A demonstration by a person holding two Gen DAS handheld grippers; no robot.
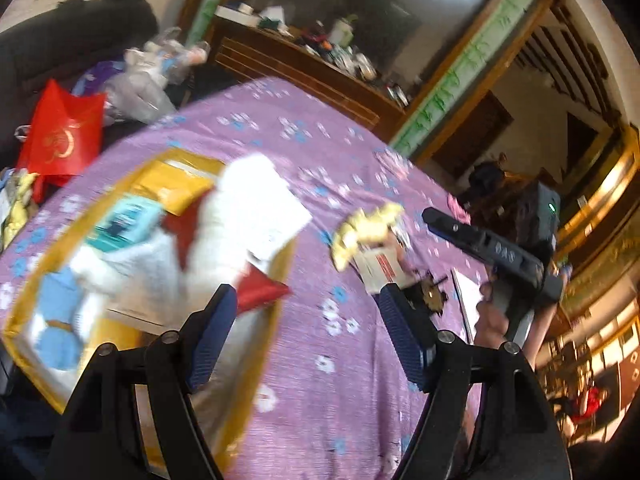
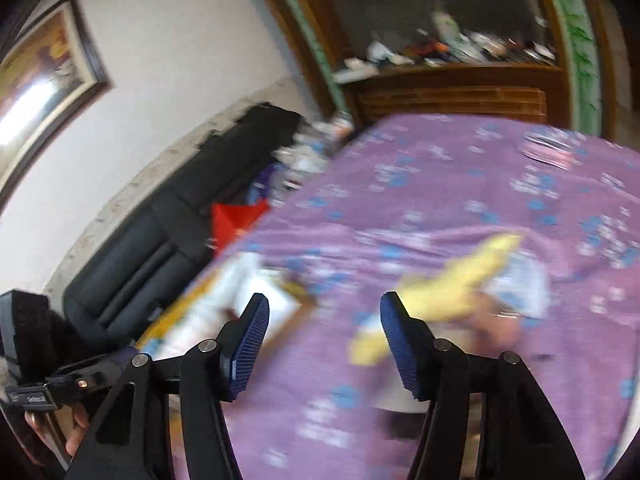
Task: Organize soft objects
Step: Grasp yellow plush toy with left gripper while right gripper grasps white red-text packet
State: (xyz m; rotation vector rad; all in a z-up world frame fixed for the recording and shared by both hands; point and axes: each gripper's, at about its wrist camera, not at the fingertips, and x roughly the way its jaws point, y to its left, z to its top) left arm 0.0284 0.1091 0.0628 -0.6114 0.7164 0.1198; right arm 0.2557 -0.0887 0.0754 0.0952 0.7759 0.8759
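— Blue ribbed pads (image 1: 212, 336) fill the bottom of the left wrist view; how does the left hand-held gripper (image 1: 310, 336) stand?

— Spread wide, gripping nothing. It hangs above the purple flowered cloth (image 1: 320, 380) on the table. Beyond its left finger sits a yellow box (image 1: 276, 320) holding a white soft toy (image 1: 224, 240), a red piece (image 1: 260, 288) and something light blue (image 1: 60, 312), all blurred. A yellow soft object (image 1: 368, 228) lies on the cloth just past the right finger, with the right hand-held gripper (image 1: 480, 240) close beyond it.

— And the right wrist view?

— Right hand-held gripper (image 2: 324, 344) is also wide apart and empty. The yellow soft object (image 2: 452, 292), smeared by blur, lies by its right finger; touching or not, I cannot tell. The yellow box (image 2: 176, 316) lies off to the left.
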